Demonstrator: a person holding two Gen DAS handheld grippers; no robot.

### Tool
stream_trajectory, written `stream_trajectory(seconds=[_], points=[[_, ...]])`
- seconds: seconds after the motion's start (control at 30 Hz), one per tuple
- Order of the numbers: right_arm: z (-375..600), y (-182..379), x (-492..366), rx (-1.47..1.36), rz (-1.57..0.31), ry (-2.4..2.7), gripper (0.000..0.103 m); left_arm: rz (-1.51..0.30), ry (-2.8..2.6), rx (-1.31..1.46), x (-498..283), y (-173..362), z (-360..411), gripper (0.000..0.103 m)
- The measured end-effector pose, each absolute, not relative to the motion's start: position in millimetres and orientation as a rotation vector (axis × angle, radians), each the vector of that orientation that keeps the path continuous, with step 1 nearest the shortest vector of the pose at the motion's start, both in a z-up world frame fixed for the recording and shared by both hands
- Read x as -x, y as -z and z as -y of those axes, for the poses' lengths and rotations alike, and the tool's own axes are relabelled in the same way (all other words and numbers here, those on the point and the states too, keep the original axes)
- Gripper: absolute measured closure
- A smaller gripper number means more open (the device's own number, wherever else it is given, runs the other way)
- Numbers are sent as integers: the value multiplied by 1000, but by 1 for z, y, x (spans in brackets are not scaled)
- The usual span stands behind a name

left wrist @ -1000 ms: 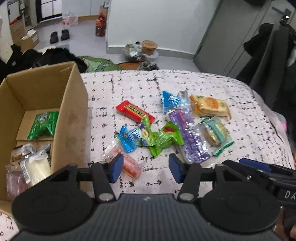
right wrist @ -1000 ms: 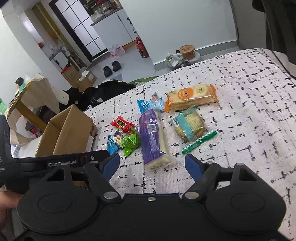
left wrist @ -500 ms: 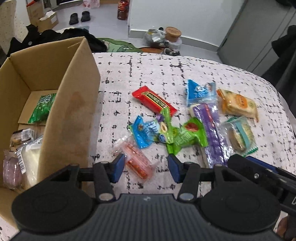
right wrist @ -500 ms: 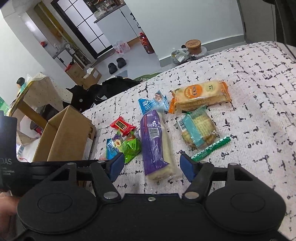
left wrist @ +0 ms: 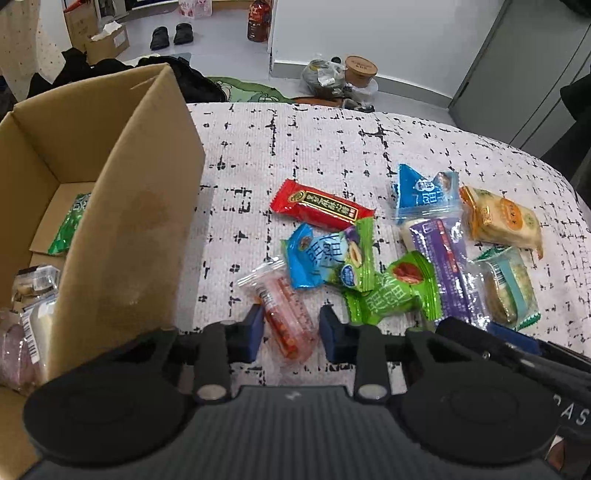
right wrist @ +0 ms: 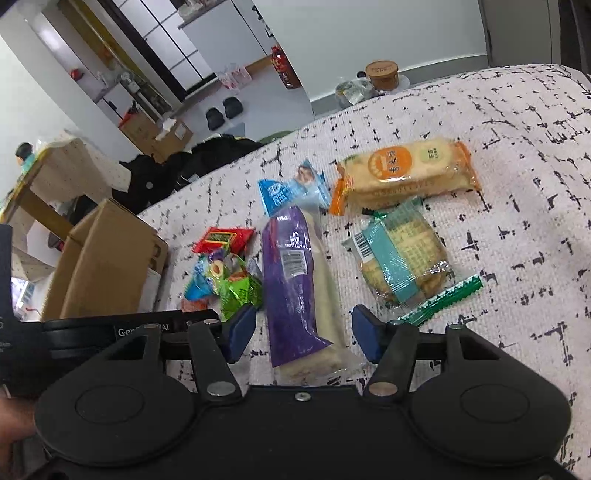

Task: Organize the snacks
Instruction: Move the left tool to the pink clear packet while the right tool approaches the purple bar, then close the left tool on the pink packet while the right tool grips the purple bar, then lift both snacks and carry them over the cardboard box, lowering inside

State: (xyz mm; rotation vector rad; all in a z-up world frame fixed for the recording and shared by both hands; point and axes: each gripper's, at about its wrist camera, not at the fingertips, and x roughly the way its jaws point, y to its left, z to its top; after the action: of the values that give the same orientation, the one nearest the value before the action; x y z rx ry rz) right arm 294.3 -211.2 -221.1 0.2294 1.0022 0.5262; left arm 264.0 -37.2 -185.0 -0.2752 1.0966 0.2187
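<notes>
My left gripper (left wrist: 290,334) is open, its fingers on either side of a clear packet of red sausage snack (left wrist: 286,317) lying on the patterned cloth. My right gripper (right wrist: 303,330) is open, straddling the near end of a long purple packet (right wrist: 295,288). Other snacks lie on the cloth: a red bar (left wrist: 319,208), a blue packet (left wrist: 314,260), a green packet (left wrist: 393,291), an orange cracker pack (right wrist: 402,173), a teal biscuit pack (right wrist: 400,258). A cardboard box (left wrist: 122,229) at the left holds several snacks.
The patterned cloth (left wrist: 314,140) covers the table, with its far edge rounded. Beyond it lie floor clutter, dark clothes (right wrist: 192,166), shoes (left wrist: 171,33) and a red bottle (left wrist: 258,20). My right gripper's body shows at the lower right of the left wrist view (left wrist: 517,354).
Both grippers have moved forward and down. The left one now straddles the red sausage packet; the right one has closed in around the purple packet's near end.
</notes>
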Motion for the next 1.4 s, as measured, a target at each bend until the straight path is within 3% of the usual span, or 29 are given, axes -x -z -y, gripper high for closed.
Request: stream_trajectory(seconds=[0.07,0.13,0.23,0.43,1.4], points=[[208,221,-291,-200,-999,-511,48,-1089,-220,268,-262,185,37,80],[204,221,-291,-168,-1008,-505,60,-1085,-215,261,-261,184,37,83],[201,219,-290,-141,-1024,-505,69,-1083,-199,270,-257,183,36,84],[208,214,-278,-178,-1021,-496,77,-1068,-157,287,-246,176,35,85],[184,123,-251,-280,-792,-529,80,-797,-56,254,-201,80,5,85]])
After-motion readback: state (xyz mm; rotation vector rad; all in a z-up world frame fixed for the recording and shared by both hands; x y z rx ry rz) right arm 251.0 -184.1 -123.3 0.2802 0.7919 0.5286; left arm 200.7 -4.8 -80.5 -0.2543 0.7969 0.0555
